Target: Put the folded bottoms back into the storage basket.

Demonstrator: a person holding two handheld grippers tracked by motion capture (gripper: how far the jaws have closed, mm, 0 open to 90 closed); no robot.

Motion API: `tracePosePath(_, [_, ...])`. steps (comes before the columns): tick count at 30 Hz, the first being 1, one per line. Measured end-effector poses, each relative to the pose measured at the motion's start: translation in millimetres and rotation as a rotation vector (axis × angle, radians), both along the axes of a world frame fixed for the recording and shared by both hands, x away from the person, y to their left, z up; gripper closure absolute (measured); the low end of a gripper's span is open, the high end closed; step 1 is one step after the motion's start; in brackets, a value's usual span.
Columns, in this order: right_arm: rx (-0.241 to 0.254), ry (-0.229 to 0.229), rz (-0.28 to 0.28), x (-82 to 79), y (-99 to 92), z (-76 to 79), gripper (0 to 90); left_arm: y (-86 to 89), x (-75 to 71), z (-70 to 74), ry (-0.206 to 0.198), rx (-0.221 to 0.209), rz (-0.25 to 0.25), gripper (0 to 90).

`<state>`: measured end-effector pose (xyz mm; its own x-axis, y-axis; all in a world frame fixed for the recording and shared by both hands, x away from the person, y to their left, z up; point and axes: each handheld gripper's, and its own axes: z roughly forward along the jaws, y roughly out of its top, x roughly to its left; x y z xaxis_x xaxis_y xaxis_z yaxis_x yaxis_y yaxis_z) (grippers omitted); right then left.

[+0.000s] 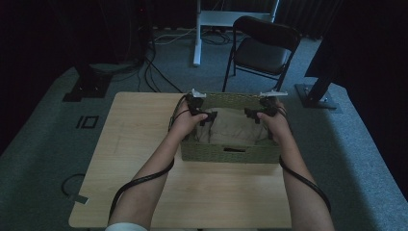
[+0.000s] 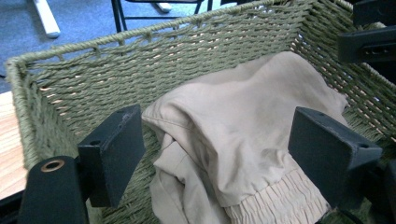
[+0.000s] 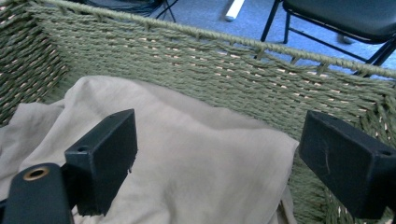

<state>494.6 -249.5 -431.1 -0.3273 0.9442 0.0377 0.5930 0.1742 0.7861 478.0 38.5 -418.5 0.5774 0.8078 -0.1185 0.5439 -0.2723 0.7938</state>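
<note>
The beige garment [image 2: 243, 140] lies bunched inside the woven basket [image 1: 226, 154] on the desk [image 1: 144, 144]. Left tool [image 2: 215, 154] and right tool [image 3: 217, 161] hang spread above it, pinching nothing. A descending jaw could snag the weave or catch only a thin fold that slips free.

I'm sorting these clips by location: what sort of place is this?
Probably a lab or studio set up for recording, not a home: a light wooden table on grey carpet, a black folding chair, and black stand bases with cables across the floor.
</note>
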Motion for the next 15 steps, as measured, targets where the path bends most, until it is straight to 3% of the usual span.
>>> tracePosePath(4, [-0.024,0.006,0.036,-6.9,-2.5,5.0,11.2,3.6,-6.6,6.1,-0.013,-0.013,0.000,19.5])
tracePosePath(15, [0.006,-0.025,0.067,-29.4,-4.7,15.9,10.7,13.8,-28.4,12.7,-0.024,-0.023,-0.008,18.7])
